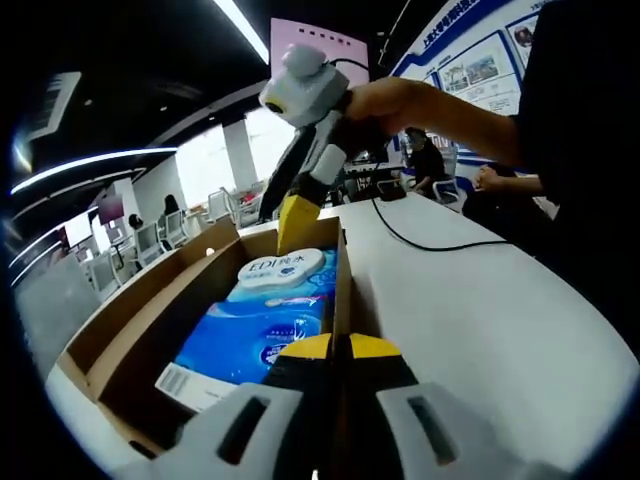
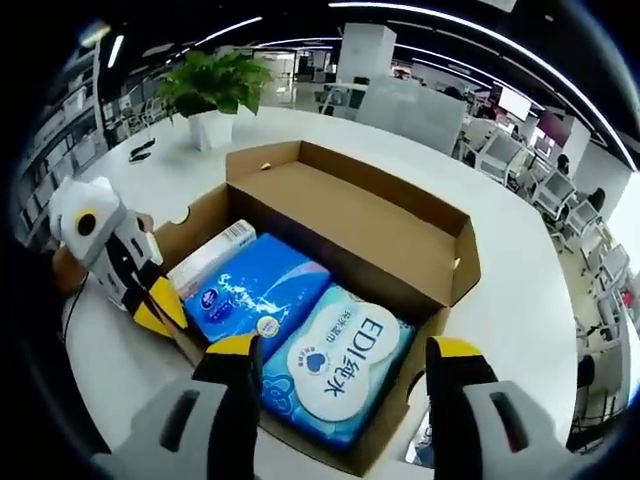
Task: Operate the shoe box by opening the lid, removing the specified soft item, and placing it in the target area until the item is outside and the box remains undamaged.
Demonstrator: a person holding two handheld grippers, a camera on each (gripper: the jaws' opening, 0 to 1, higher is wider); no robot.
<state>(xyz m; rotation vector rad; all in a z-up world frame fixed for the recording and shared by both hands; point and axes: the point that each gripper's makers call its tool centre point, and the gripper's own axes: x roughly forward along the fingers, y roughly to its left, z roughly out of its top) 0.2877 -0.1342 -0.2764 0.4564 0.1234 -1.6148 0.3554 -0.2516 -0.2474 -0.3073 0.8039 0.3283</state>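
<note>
An open brown shoe box (image 2: pixel 345 225) lies on a white table, its lid (image 1: pixel 150 290) folded back. Inside lie a light-blue wipes pack (image 2: pixel 335 375) with a white "EDI" flap and a darker blue tissue pack (image 2: pixel 255 290). My right gripper (image 2: pixel 342 355) is open, its yellow-tipped jaws spread wide on either side of the wipes pack and just above it. In the left gripper view, the right gripper (image 1: pixel 295 222) comes down over the wipes pack (image 1: pixel 285 270), beside the tissue pack (image 1: pixel 250 340). My left gripper (image 1: pixel 340 345) is shut on the box's side wall; the left gripper (image 2: pixel 163 312) shows at the box's edge.
The white table (image 1: pixel 480 300) stretches wide around the box. A black cable (image 1: pixel 420 240) runs across it behind the box. A potted plant (image 2: pixel 210 85) stands at the far side, with small dark items (image 2: pixel 140 150) near it. Office chairs and people sit beyond.
</note>
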